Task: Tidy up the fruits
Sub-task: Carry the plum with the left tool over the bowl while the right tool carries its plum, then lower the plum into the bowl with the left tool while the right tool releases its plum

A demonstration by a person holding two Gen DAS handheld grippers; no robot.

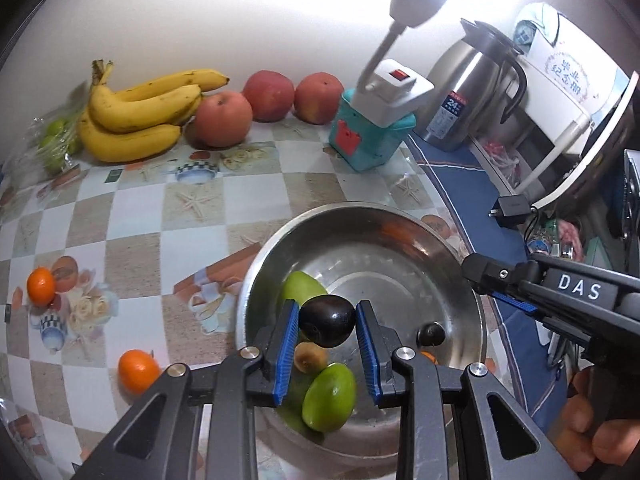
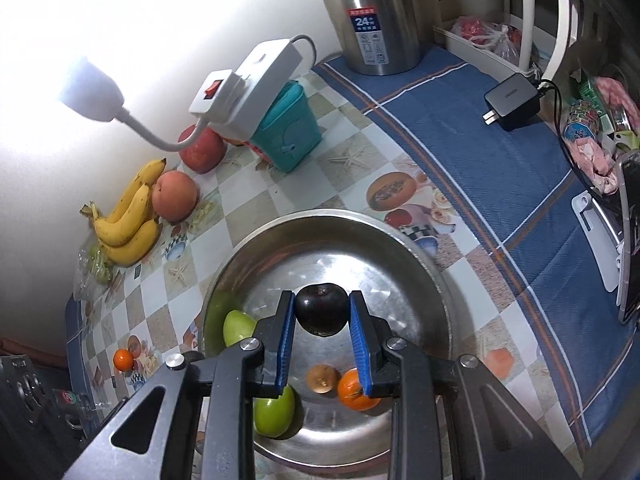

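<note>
Both grippers, left gripper (image 1: pixel 327 322) and right gripper (image 2: pixel 322 311), are each clamped on a dark plum (image 1: pixel 327 320) over the steel bowl (image 1: pixel 460 264), so I'd dip low before letting go, clear of the green mangoes (image 1: pixel 330 398).

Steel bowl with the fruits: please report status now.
Left gripper shut on dark plum; right gripper shut on second dark plum. Both over round steel bowl. Nothing in the way.
</note>
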